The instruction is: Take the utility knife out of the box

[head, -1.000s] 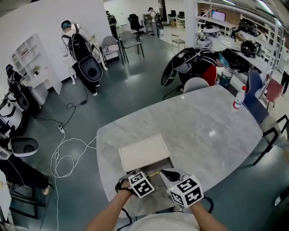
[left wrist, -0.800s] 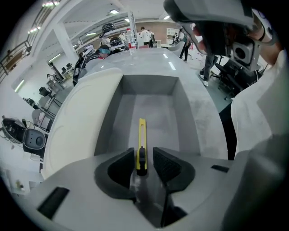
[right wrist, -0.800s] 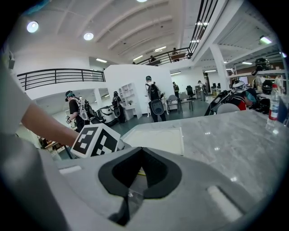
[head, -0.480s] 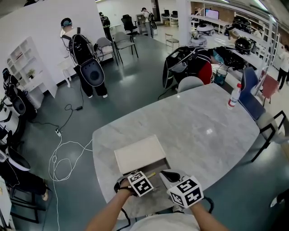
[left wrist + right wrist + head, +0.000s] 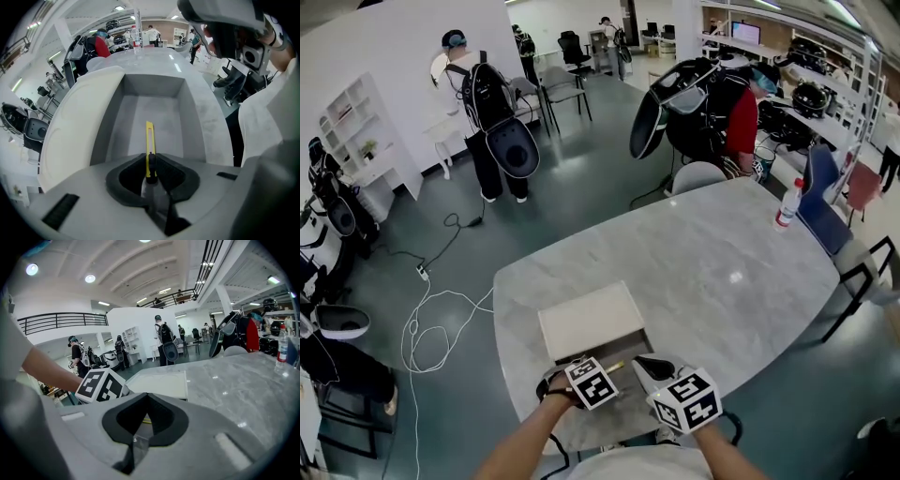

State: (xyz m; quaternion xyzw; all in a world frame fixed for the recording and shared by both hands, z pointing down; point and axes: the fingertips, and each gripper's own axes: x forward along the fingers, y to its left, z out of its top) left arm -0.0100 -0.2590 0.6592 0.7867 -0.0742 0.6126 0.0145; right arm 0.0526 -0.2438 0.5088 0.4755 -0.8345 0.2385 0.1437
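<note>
Item: slim yellow plastic utility knife (image 5: pixel 149 143) with a black slider. It is inside the box, turned onto its narrow edge, and points lengthwise down the middle toward the far wall. Its near end is pinched in the left tool (image 5: pixel 150 172), whose two jaws are closed onto the handle. Whether the far tip rests on the box floor cannot be told.

Container: shallow grey rectangular cardboard box (image 5: pixel 105 129), open. Its flat white lid (image 5: pixel 75 126) is folded back on the side away from the person (at the left edge in the left gripper view). The box stands at the near edge of the counter (image 5: pixel 722 262), a large rounded top of pale grey marble.

Right tool (image 5: pixel 144 417): its jaws are pressed together with nothing between them. It is held just beside the left tool, over the near right corner of the box, and faces the white lid. A marker cube of the left tool is in sight to its left.

Other stock on the counter: one clear plastic bottle with a red cap (image 5: pixel 787 204), upright at the far right edge, well apart from the box.

Surroundings: several people stand on the dark floor beyond the counter, some wearing backpack rigs.
</note>
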